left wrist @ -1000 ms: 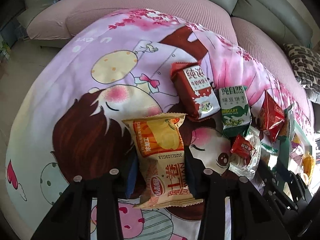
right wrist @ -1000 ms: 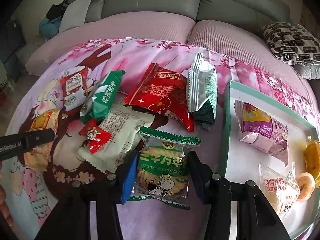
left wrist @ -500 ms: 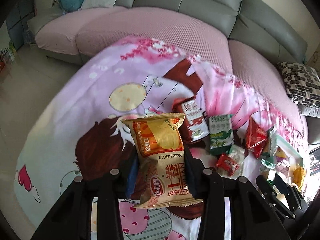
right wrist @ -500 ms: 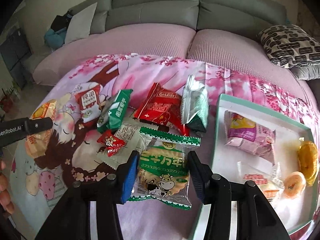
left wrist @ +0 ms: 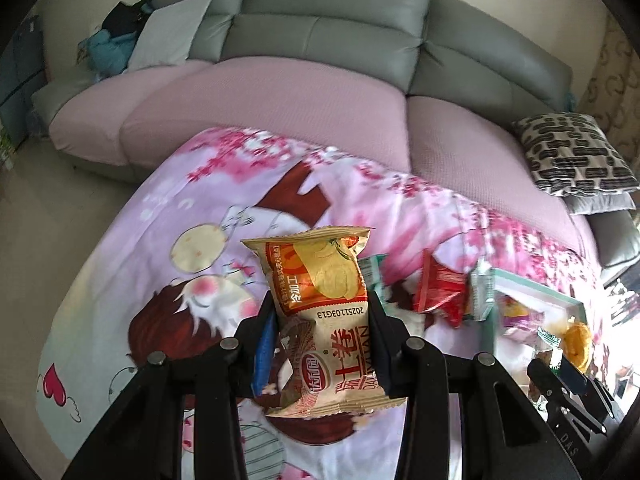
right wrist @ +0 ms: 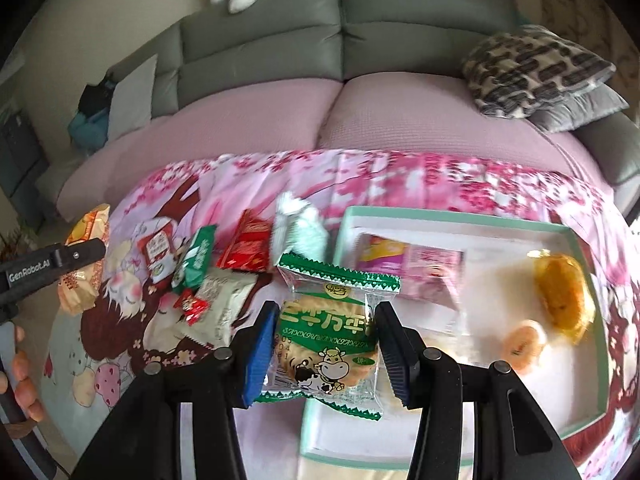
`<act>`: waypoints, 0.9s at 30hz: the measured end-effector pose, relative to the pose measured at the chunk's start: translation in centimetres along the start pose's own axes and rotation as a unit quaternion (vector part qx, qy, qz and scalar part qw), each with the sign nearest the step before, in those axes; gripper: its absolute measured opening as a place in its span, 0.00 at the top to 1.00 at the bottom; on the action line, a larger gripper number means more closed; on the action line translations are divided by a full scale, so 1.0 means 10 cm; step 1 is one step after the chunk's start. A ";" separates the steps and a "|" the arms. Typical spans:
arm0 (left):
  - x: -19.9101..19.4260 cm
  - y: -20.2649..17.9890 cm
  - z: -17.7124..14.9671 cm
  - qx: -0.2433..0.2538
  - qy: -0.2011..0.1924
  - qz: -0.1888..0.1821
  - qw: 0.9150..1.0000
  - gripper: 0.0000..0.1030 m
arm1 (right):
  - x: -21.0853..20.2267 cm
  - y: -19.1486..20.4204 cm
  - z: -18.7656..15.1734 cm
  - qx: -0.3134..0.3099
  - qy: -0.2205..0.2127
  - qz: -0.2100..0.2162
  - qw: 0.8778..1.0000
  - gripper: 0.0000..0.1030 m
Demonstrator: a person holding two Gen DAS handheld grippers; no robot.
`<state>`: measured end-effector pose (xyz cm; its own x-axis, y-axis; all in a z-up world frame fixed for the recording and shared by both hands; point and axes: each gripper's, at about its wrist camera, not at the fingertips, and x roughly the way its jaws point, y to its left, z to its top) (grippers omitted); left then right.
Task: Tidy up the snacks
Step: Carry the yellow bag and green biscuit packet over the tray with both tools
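Note:
My left gripper (left wrist: 320,332) is shut on a yellow-orange snack packet (left wrist: 324,320) and holds it high above the cartoon-print cloth (left wrist: 160,264). My right gripper (right wrist: 326,344) is shut on a clear packet with green edges and a cow picture (right wrist: 328,332), held above the left edge of the white tray with the mint rim (right wrist: 452,216). The tray holds a pink-purple packet (right wrist: 408,264), a yellow pastry (right wrist: 560,292) and a small orange round snack (right wrist: 524,344). The left gripper (right wrist: 86,254) with its packet shows at the left of the right wrist view.
Several loose packets lie on the cloth left of the tray: red-white (right wrist: 158,250), green (right wrist: 196,260), red (right wrist: 246,248), pale green (right wrist: 298,232), cream (right wrist: 220,300), small red (right wrist: 192,306). A sofa with pink cushions (right wrist: 332,120) and a patterned pillow (right wrist: 532,68) stands behind.
Both grippers have risen with their packets. The right gripper has moved right, from over the cloth to over the tray's left edge. The left gripper has lifted its packet off the cloth.

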<state>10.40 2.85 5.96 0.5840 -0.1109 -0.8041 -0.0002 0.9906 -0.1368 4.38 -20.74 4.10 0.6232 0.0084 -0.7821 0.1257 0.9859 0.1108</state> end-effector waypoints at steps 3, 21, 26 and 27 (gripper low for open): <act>-0.05 -0.16 0.02 0.013 -0.008 -0.010 1.000 0.59 | -0.07 -0.18 0.02 0.023 -0.006 -0.003 1.000 0.50; -0.26 -1.32 -0.09 0.110 -0.028 -0.103 0.988 0.59 | -0.53 -1.43 0.02 0.154 -0.051 -0.079 0.984 0.50; -0.28 -1.76 -0.23 0.153 -0.022 -0.127 0.980 0.58 | -0.60 -1.71 -0.04 0.184 -0.055 -0.096 0.977 0.49; -0.27 -1.85 -0.27 0.162 -0.020 -0.131 0.978 0.59 | -0.61 -1.76 -0.05 0.189 -0.056 -0.097 0.976 0.49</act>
<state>6.62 -15.35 9.14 0.5610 -0.3674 -0.7418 0.4071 0.9027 -0.1393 -2.04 -38.01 6.59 0.6361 -0.2120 -0.7419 0.5130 0.8344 0.2014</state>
